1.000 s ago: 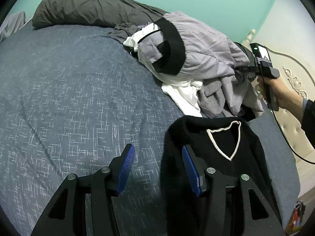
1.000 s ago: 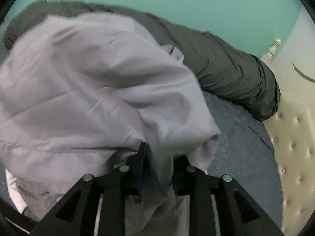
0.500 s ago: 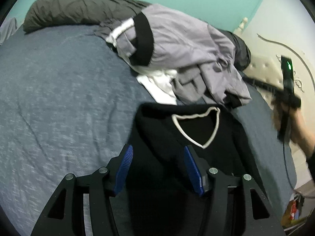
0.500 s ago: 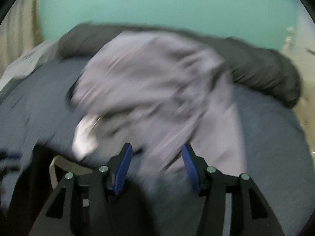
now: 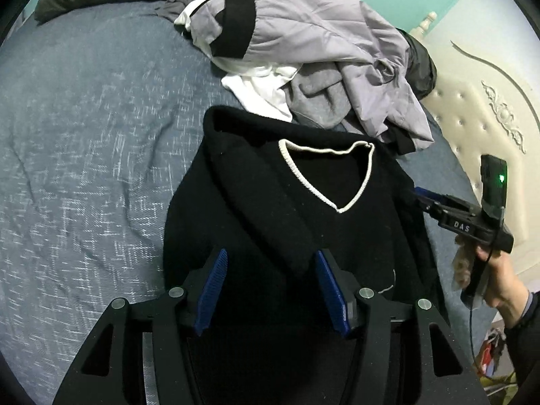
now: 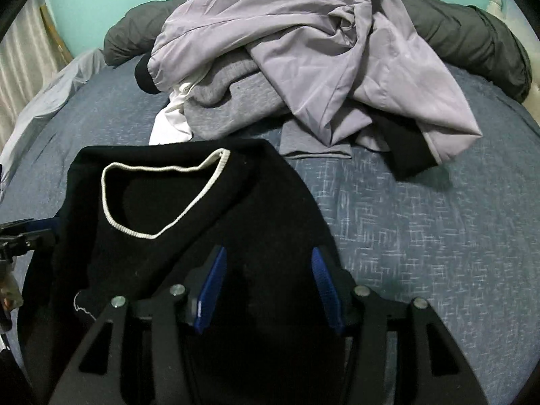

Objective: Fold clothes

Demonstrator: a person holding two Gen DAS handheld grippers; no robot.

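Left wrist alone shows the person's hand (image 5: 499, 276).

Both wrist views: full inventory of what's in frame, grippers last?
sweater: 1, black with white V-neck trim, flat on the bed, nearest the cameras
jacket: 1, lilac-grey with black cuffs, atop the clothes pile behind the sweater
grey garment: 1, grey, in the pile under the jacket
white garment: 1, white, at the pile's edge, touching the sweater
duvet: 1, dark grey, bunched along the bed's far edge
bed: 1, blue-grey cover
headboard: 1, cream, tufted
left hand-held gripper: 1, black, blue pads, open above the sweater
right hand-held gripper: 1, same, open above the sweater
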